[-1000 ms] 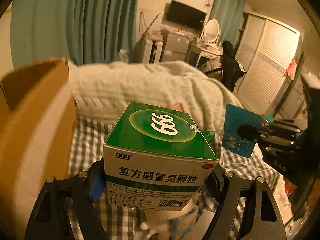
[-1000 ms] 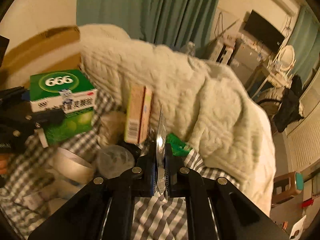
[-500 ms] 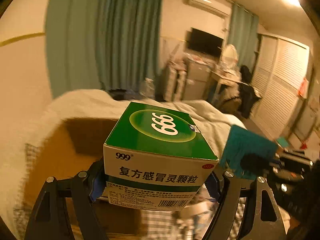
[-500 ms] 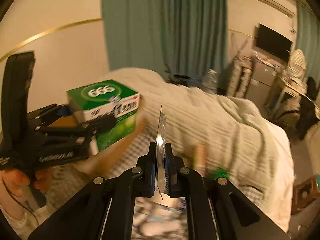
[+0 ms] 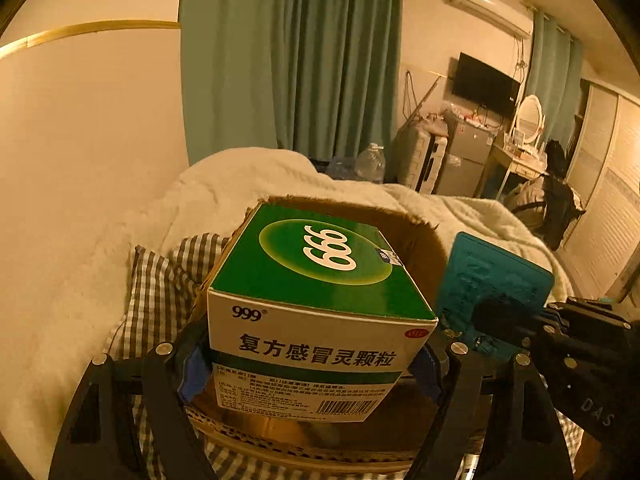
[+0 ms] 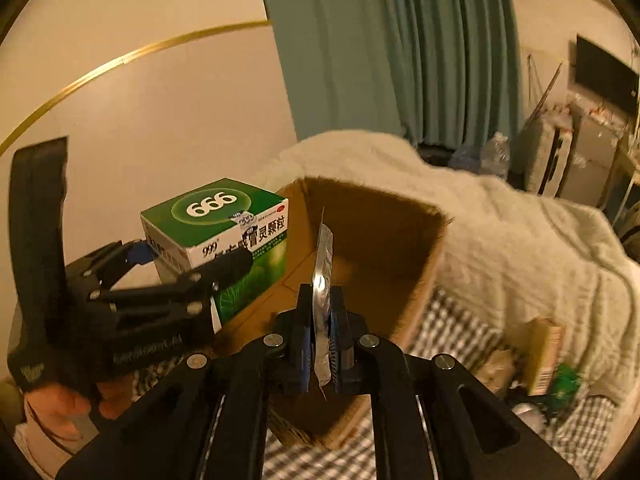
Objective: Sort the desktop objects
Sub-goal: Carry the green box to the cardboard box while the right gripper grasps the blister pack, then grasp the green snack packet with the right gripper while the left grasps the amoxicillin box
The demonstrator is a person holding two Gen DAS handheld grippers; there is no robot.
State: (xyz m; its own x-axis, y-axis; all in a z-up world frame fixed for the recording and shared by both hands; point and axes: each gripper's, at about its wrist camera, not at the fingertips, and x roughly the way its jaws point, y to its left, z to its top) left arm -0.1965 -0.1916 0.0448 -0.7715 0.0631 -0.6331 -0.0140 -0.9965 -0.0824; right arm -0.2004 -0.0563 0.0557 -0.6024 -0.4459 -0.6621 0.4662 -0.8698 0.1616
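Left gripper [image 5: 312, 364] clamps the green 999 medicine box [image 5: 320, 280]; only the right wrist view shows the right gripper [image 6: 322, 340] pinching a foil blister sheet [image 6: 323, 276] over the open cardboard box [image 6: 416, 264]

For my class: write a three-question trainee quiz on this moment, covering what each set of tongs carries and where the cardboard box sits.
1. True or false: the left tongs grip a green medicine box.
2. What do the right tongs hold: A) a bottle, B) a thin foil blister pack, C) nothing?
3. Which container lies open just beyond both loads?

Key: 1 true; 2 B; 3 the cardboard box.
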